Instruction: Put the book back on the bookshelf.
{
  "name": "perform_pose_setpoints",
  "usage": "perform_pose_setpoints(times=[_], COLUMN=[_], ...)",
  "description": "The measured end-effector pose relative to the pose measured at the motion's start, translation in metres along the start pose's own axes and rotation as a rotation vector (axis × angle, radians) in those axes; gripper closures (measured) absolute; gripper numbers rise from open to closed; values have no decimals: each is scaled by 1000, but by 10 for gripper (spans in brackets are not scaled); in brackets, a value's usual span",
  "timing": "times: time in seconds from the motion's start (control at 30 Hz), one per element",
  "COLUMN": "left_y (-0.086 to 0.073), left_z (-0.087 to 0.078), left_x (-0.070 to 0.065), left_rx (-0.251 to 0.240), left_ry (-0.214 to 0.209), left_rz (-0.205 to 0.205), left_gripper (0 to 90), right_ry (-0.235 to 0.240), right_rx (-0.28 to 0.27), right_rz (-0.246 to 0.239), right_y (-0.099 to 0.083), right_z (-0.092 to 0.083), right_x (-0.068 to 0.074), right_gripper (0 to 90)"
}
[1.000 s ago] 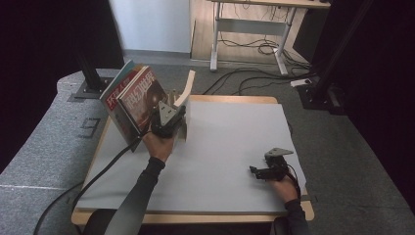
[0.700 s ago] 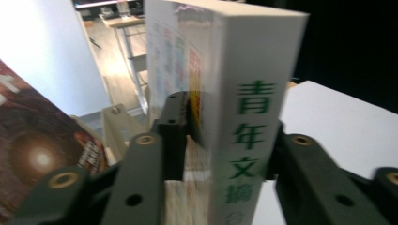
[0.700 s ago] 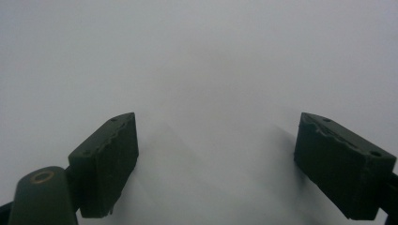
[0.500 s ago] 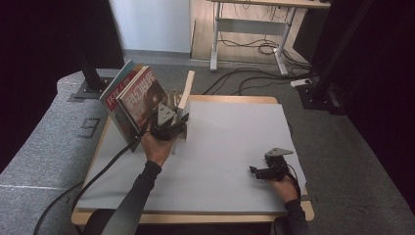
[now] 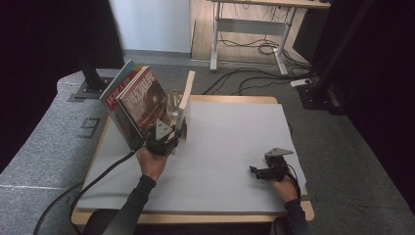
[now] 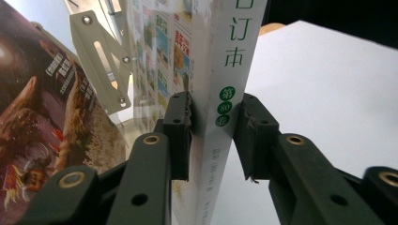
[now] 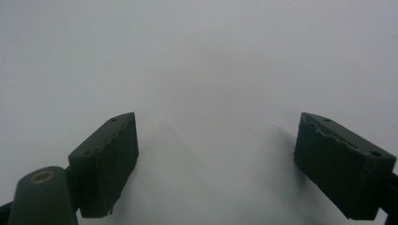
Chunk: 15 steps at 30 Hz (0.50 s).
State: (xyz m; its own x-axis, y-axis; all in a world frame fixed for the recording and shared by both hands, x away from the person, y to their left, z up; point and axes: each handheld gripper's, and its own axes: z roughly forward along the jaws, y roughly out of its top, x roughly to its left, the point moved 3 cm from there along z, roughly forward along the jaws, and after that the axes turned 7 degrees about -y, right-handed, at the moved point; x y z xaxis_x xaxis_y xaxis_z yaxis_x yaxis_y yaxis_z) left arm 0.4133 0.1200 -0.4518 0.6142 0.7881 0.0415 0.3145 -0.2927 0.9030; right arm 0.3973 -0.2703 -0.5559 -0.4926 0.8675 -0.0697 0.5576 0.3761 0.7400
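A thin white book [image 5: 186, 93] with a green-lettered spine [image 6: 230, 56] stands on edge on the white table [image 5: 230, 142], tilted, next to a metal bookend [image 6: 101, 65]. My left gripper [image 5: 176, 127] reaches it from the near side. Its jaws have just been closing, and the pads [image 6: 180, 126] press both sides of the spine low down, so the left gripper [image 6: 213, 117] is shut on the book. My right gripper [image 5: 255, 170] lies at the table's near right, with a hand on it. Its jaws [image 7: 216, 159] stand wide apart over bare table, open.
Two or three larger magazines [image 5: 139, 103] lean together at the table's left edge, close beside the held book; a red-brown cover [image 6: 42, 126] shows at the left gripper's left. A cable [image 5: 93, 181] trails off the front left. A desk frame [image 5: 249, 29] stands beyond.
My left gripper has come down and toward the person, lower along the white book. The book stays by the bookend. The right gripper has not moved.
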Motion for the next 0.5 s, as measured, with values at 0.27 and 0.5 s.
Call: perform_pose_setpoints(times=[0.27, 0.5], left_y=[2, 3], left_z=[3, -1], left_x=[4, 3], left_rx=[-16, -9], left_ry=[4, -31], left_rz=[-15, -16], left_gripper=[683, 531], right_ry=[0, 0], right_rx=[0, 0], right_rz=[0, -1], right_y=[0, 0], right_z=[0, 0], right_x=[0, 0], right_gripper=[133, 133])
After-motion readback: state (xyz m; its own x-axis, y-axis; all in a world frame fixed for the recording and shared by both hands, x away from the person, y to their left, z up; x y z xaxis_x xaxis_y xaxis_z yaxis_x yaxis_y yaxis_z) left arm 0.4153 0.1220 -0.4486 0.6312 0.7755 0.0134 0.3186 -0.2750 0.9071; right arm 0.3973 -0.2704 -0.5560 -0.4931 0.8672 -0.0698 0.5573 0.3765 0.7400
